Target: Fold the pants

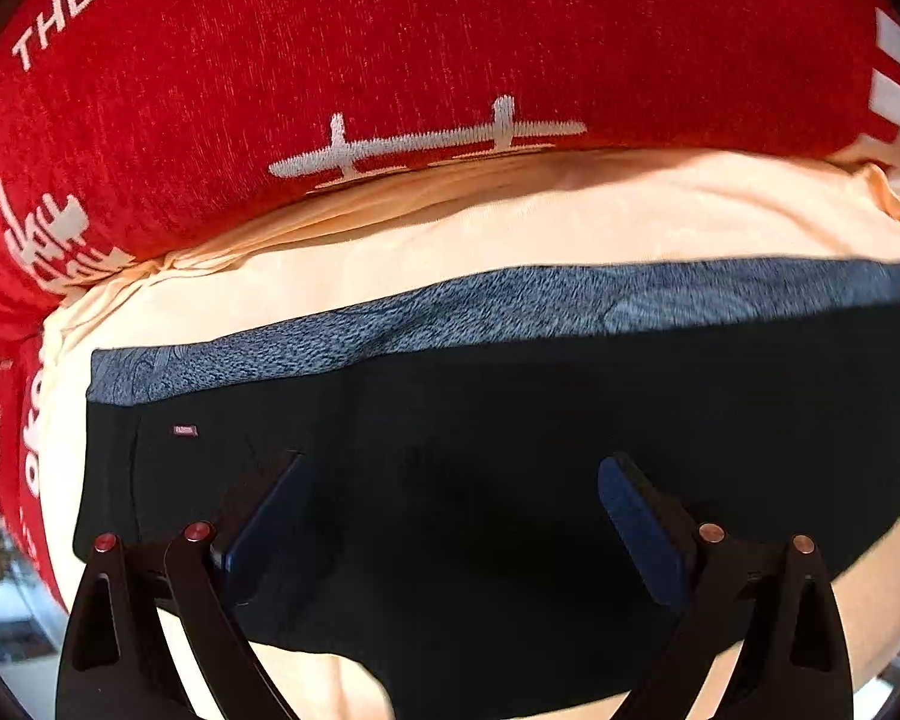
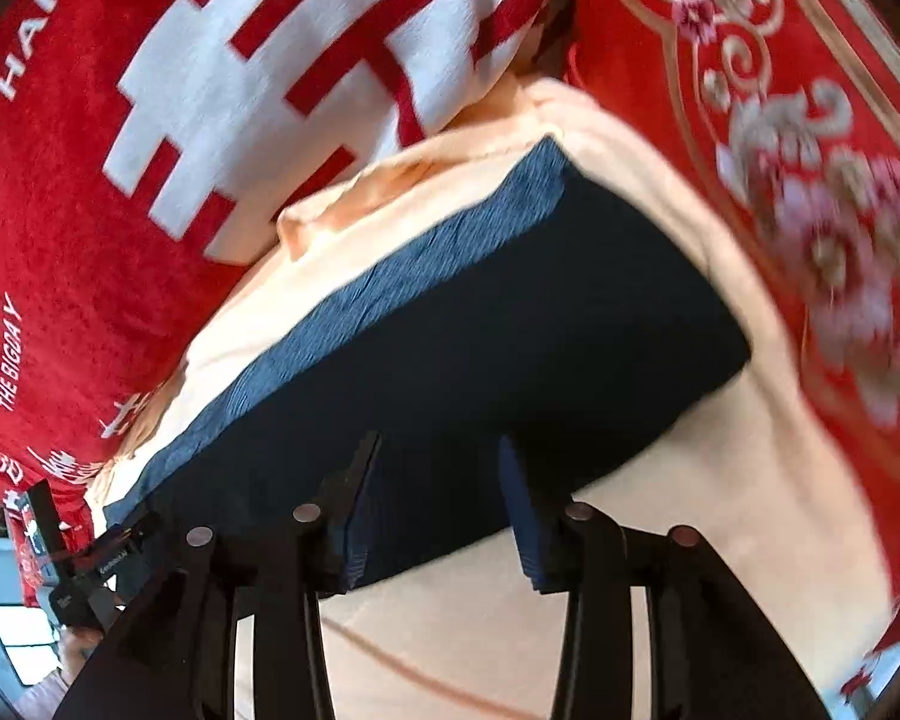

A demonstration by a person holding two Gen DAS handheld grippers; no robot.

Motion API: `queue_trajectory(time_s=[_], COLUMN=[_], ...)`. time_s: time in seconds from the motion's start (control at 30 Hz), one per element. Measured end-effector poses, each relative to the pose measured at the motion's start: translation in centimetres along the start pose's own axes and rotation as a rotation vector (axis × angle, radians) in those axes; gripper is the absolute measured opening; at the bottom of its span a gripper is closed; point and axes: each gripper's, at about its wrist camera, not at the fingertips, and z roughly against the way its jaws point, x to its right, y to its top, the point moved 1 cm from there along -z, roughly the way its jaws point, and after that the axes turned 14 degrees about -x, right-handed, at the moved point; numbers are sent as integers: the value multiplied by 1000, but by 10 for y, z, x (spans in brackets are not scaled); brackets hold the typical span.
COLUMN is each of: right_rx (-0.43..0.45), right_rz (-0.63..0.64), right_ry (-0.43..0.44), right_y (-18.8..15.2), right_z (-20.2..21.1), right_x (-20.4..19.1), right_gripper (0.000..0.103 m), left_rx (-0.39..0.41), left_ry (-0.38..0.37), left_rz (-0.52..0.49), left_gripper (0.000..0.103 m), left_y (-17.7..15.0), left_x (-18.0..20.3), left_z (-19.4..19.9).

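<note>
Black pants (image 1: 480,420) with a grey-blue heathered waistband (image 1: 450,312) lie flat on a cream sheet (image 1: 510,222). My left gripper (image 1: 450,480) is open, its blue-padded fingers (image 1: 636,516) spread wide just above the black cloth, holding nothing. In the right wrist view the same pants (image 2: 510,324) and waistband (image 2: 360,300) run diagonally. My right gripper (image 2: 438,480) is open over the pants' near edge, fingers (image 2: 522,510) apart, empty.
A red blanket with white lettering (image 1: 390,48) lies behind the cream sheet and shows in the right wrist view (image 2: 120,210). A red floral cover (image 2: 810,180) lies at the right. The other gripper's body (image 2: 102,570) shows at lower left.
</note>
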Motion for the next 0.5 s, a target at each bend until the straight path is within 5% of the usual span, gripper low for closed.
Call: queue_trajectory(time_s=[0.23,0.5], right_rx=[-2,-146], right_rz=[-36,53], right_ry=[27,171], right_y=[-48,-105], right_z=[-14,-78], right_x=[-48,-142], right_gripper=[47,48], left_rx=[29,-23], left_ry=[-2,20], left_rz=[-36,132], left_gripper=[97,97], left_y=[-22,-49], left_x=[-71,-194], left_z=[4,-38])
